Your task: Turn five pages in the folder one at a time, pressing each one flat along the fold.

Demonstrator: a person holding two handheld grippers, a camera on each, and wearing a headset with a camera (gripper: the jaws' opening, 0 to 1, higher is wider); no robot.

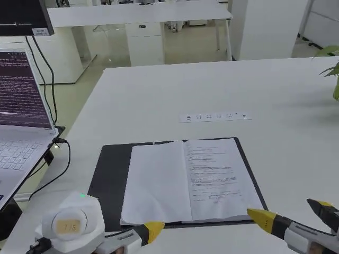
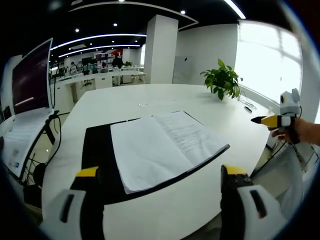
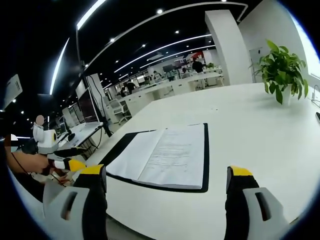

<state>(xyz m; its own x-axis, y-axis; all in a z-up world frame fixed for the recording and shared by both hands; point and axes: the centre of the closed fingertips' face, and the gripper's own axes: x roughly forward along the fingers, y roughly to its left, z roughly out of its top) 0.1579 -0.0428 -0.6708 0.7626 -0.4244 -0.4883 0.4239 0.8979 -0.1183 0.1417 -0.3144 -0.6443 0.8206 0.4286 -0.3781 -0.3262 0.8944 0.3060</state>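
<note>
We see the folder [image 1: 177, 182] lying open on the white table [image 1: 212, 90], just ahead of both grippers and touching neither; the left gripper [image 2: 160, 172] gapes wide, empty; the right gripper [image 3: 165, 171] likewise.

My left gripper [image 2: 160, 171] and right gripper [image 3: 165, 171] look alike — each has two blocky black jaws capped in bright yellow, rising from pale grey housings with a dark slot in each. In the head view, the left one carries a white faceted dome [image 1: 71, 222] with a small amber display and a green light — a black cable [image 1: 39, 245] plugs in at its base.
</note>
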